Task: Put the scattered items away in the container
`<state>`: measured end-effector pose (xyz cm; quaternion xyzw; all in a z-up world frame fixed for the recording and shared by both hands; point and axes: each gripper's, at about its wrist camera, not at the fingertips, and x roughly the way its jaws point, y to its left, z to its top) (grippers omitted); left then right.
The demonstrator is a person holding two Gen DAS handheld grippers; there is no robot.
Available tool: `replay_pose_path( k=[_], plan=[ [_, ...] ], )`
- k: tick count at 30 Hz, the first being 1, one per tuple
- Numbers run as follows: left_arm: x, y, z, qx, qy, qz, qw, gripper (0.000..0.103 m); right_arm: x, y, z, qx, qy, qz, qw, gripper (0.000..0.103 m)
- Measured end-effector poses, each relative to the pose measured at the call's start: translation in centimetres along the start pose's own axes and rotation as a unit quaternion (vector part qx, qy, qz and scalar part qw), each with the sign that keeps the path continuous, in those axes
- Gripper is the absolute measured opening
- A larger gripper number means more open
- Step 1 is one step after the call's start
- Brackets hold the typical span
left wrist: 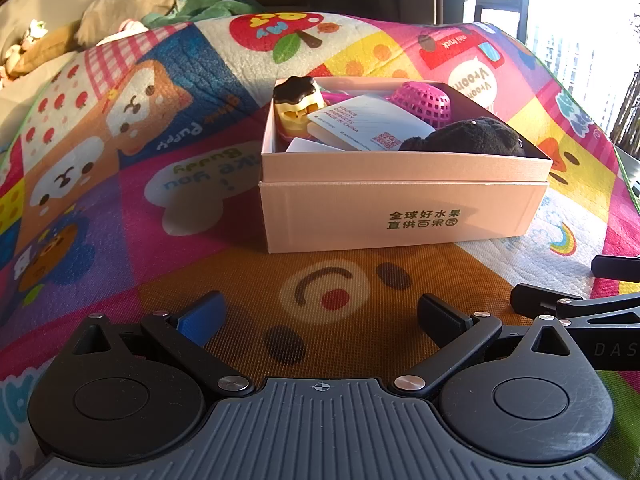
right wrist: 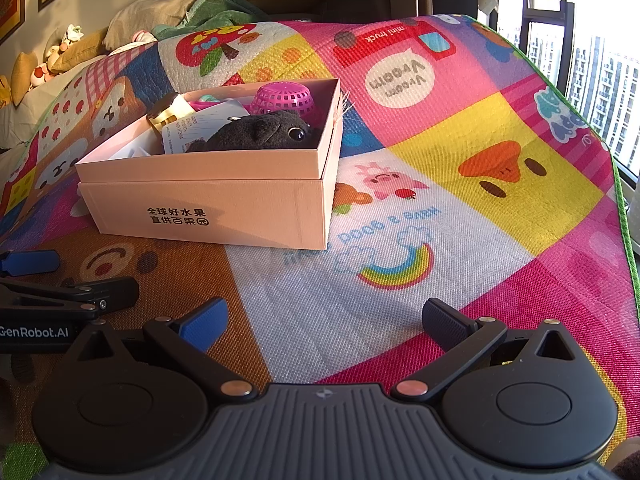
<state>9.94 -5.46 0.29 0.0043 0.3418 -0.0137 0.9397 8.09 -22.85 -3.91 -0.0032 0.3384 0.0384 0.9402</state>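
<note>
A pale pink cardboard box stands on the play mat ahead of both grippers. Inside lie a black plush toy, a pink mesh basket, a white printed card and a yellow toy with a dark brown top. My left gripper hovers open and empty over the mat, short of the box. My right gripper is open and empty too, to the right of the box. Each gripper's fingers show at the edge of the other view.
A colourful cartoon play mat covers the surface. Pillows, a green cloth and small plush toys lie along the far left edge. A window is at the right, past the mat's green border.
</note>
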Motion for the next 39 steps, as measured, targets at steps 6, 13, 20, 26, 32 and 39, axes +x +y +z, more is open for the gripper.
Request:
replay_pose_path(
  k=[6,13,20,26,32,39],
  plan=[
    [0.0,0.01,0.0,0.0,0.0,0.0,1.0,0.103,-0.01,-0.01,0.02,0.0,0.0,0.0,1.0,0.103],
    [0.01,0.0,-0.01,0.0,0.001,0.0,1.0,0.103,0.0,0.0,0.05,0.0,0.0,0.0,1.0,0.103],
    [-0.01,0.02,-0.03,0.003,0.003,0.0,1.0,0.103,0.0,0.02,0.06,0.0,0.0,0.0,1.0,0.103],
    [-0.35,0.0,-0.24,0.009,0.008,0.002,0.9999,0.103,0.02,0.02,0.07,-0.001,0.0,-0.001,1.0,0.103],
    [-0.48,0.08,-0.32,0.01,0.01,-0.002,0.9999,0.103,-0.01,0.08,0.02,-0.001,0.0,-0.001,1.0,0.103],
    [-0.41,0.05,-0.25,0.01,0.011,-0.004,0.9999,0.103,0.0,0.08,0.0,-0.002,0.0,-0.001,1.0,0.103]
  ],
)
